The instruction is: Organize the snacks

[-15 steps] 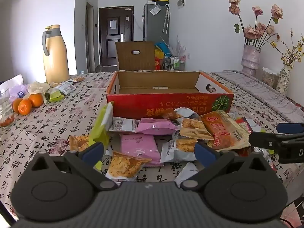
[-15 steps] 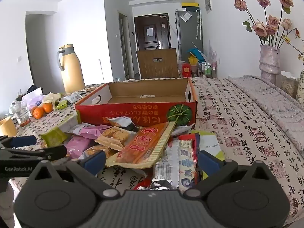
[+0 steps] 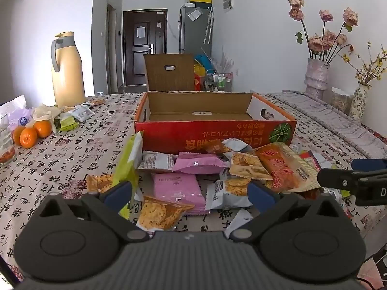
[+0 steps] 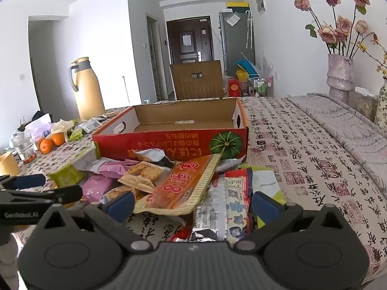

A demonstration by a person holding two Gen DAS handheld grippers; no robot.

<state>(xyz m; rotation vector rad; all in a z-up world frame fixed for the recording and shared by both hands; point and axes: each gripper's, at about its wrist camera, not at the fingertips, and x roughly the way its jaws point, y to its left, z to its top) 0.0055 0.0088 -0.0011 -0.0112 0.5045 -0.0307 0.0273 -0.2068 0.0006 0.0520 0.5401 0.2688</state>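
Calligraphy-print tablecloth (image 3: 72, 149) underneath; snack pile (image 3: 193, 178) lies at six o'clock of the empty red box (image 3: 215, 135). My left gripper (image 3: 191, 193) and right gripper (image 4: 193, 204) hang spread, empty; overlapping slippery wrappers risk dragging neighbours along.

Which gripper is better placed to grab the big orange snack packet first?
Probably the right gripper. The orange packet lies between its open fingers, while it sits off to the side of the left gripper, which faces the pink packet.

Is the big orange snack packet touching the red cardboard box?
Cannot tell. In the right wrist view the long orange snack packet overlaps the red cardboard box, but contact isn't plain.
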